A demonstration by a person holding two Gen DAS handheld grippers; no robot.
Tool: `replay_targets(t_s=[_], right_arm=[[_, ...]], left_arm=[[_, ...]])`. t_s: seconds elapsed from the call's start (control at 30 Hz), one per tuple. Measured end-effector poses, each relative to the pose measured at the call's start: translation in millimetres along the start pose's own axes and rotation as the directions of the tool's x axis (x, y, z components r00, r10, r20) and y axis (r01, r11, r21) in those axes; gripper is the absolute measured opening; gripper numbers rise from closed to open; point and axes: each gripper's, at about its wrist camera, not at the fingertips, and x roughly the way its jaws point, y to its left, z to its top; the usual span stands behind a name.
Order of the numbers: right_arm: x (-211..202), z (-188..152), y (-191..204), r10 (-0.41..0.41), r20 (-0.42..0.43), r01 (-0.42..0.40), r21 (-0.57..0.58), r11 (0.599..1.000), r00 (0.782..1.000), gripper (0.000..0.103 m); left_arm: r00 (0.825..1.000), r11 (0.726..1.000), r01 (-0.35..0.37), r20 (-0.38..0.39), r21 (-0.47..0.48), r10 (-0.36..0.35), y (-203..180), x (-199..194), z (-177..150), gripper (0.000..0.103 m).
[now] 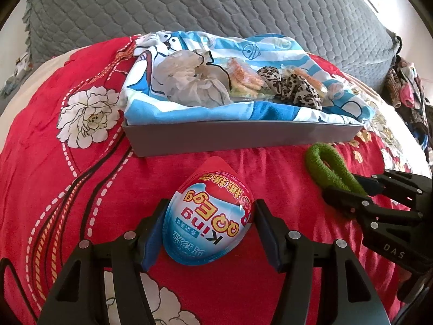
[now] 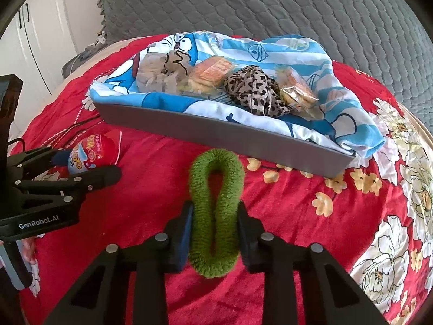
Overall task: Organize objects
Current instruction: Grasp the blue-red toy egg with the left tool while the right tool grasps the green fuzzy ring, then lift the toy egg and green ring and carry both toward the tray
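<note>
Grabbing phase, both sides. Left tool (image 1: 208, 230) is clamped on the egg (image 1: 209, 216), which sits on the red bedspread (image 1: 89, 189) just in front of the grey tray (image 1: 230, 138). Right tool (image 2: 215, 233) is pinched on the green scrunchie (image 2: 215, 208), squeezing it into a narrow loop, also on the bedspread near the tray. Tray's cloth liner (image 2: 270, 46) already holds snacks and a leopard scrunchie (image 2: 254, 92). Next, I'd guess: lift both, carry over the tray's near wall, release onto free cloth.
</note>
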Motion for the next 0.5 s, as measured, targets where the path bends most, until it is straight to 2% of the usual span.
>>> replay_targets(t_s=[0.5], right_arm=[[-11.9, 3.7, 4.0, 0.035, 0.003, -0.035, -0.018, 0.999, 0.999, 0.025]], left_arm=[[1.000, 1.000, -0.001, 0.016, -0.005, 0.001, -3.0, -8.1, -1.1, 0.064]])
